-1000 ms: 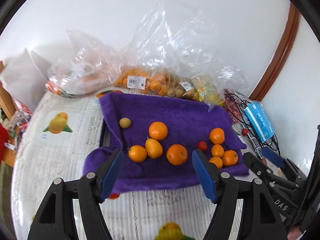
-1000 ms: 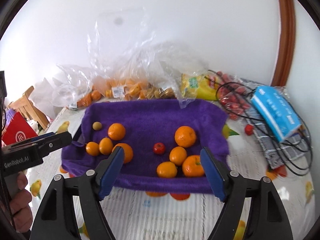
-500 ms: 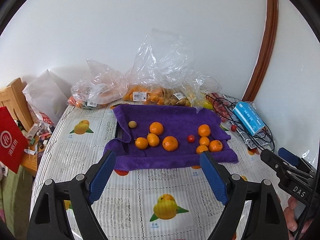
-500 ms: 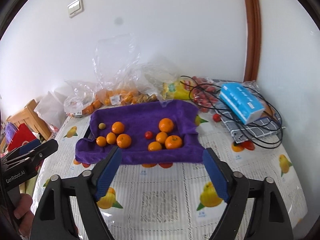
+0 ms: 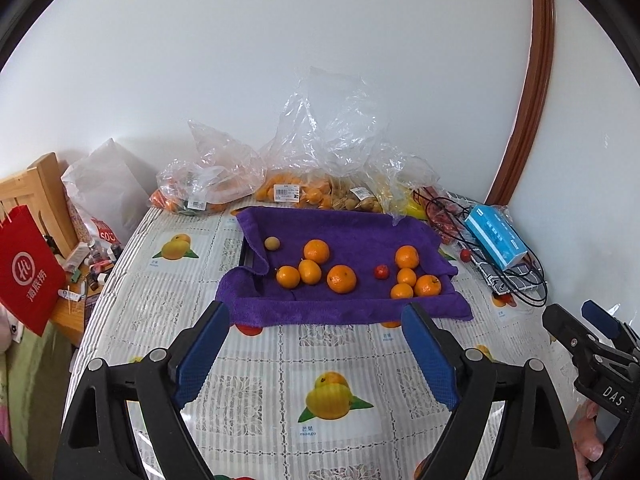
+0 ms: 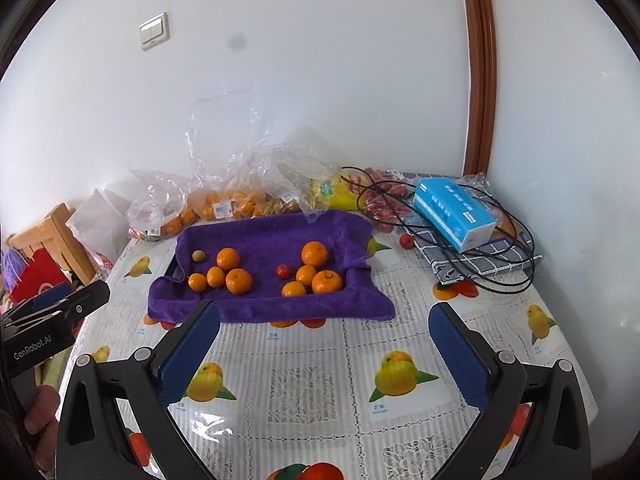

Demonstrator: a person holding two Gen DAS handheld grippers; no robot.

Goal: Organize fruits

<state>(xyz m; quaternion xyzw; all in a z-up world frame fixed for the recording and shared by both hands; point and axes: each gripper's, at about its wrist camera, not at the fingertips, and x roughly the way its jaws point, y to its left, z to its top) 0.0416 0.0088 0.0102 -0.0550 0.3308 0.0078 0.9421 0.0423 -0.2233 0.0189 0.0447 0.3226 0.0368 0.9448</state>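
Note:
A purple towel (image 5: 348, 232) (image 6: 264, 236) lies over a tray on the table. On it several oranges lie in a left cluster (image 5: 310, 272) (image 6: 228, 272) and a right cluster (image 5: 408, 276) (image 6: 316, 272). A small red fruit (image 5: 381, 271) (image 6: 283, 271) lies between them, and a small tan fruit (image 5: 272, 243) (image 6: 197, 256) lies at the far left. My left gripper (image 5: 316, 348) is open and empty, short of the towel's near edge. My right gripper (image 6: 324, 352) is open and empty, also back from the towel.
Clear plastic bags of fruit (image 5: 288, 188) (image 6: 224, 204) line the wall behind the towel. A blue tissue pack (image 5: 496, 236) (image 6: 452, 212), black cables and a loose red fruit (image 6: 406, 241) lie at the right. A wooden chair and red bag (image 5: 28, 272) stand off the table's left edge.
Both grippers have pulled back and up from the towel, so the table and wall fill more of each view. The fruits have not moved. Both stay open.

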